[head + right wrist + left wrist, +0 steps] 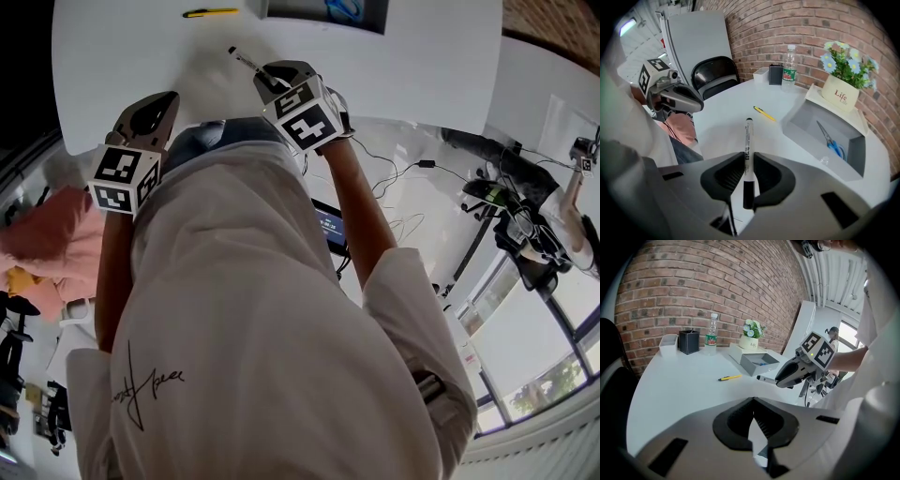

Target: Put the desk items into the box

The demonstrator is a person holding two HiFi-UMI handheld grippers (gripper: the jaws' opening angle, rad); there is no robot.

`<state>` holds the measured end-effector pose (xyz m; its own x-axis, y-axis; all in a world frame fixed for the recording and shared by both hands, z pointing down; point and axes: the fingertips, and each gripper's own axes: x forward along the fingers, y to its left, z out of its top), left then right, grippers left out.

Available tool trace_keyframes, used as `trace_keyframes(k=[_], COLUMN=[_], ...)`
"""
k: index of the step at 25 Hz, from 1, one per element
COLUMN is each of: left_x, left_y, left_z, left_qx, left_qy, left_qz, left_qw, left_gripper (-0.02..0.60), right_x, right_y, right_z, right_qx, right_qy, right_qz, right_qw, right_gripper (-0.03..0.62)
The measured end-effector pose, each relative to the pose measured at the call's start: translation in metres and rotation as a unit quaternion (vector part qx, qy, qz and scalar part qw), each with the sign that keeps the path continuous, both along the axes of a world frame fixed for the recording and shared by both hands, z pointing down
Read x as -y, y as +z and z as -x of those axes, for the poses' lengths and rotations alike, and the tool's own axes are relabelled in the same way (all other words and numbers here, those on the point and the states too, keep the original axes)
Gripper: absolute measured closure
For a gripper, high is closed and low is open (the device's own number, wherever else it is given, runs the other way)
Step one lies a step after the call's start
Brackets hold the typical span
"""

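Right gripper [749, 158] pinching a white marker [748, 136] mid-barrel — its black tip sticks forward over the white table [719, 129], near the grey box [801, 126] where blue-handled scissors [833, 142] lie. Left gripper [753, 401] empty, jaws pressed together. Yellow pen [764, 113] on the table — just left of the box.

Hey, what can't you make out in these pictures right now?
- The box: head view, cut off by the top edge; only part of the scissors shows.
- Print on the marker: right gripper view, too small to read.
- Label on the bottle: both gripper views, too small to read.
- Near edge of the table: head view, hidden by the person's shirt.
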<state>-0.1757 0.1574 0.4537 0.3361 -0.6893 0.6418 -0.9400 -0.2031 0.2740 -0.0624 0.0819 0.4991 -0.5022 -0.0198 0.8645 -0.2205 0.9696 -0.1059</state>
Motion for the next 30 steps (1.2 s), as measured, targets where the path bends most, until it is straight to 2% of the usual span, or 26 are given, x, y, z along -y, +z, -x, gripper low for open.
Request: trace_keyframes(k=[11, 16, 30], left_x=[0.01, 0.016, 0.019], left_y=[-0.001, -0.002, -0.001], left_z=[-0.003, -0.004, -0.002], left_qx=[-0.004, -0.022, -0.021], left_qy=[0.001, -0.01, -0.018], left_qz=[-0.001, 0.001, 0.001], left_qw=[1.0, 0.9997, 0.9996], left_gripper=[0.575, 0.575, 0.575], right_x=[0.012, 0.02, 0.059], right_y=[-0.022, -0.031, -0.061], right_z=[-0.01, -0.014, -0.018], right_qx=[0.01, 0.012, 0.023], right_qy=[0.002, -0.005, -0.005], right_qz=[-0.004, -0.013, -0.049], right_qw=[1.0, 1.0, 0.999], right_gripper=[0.513, 0.513, 0.513])
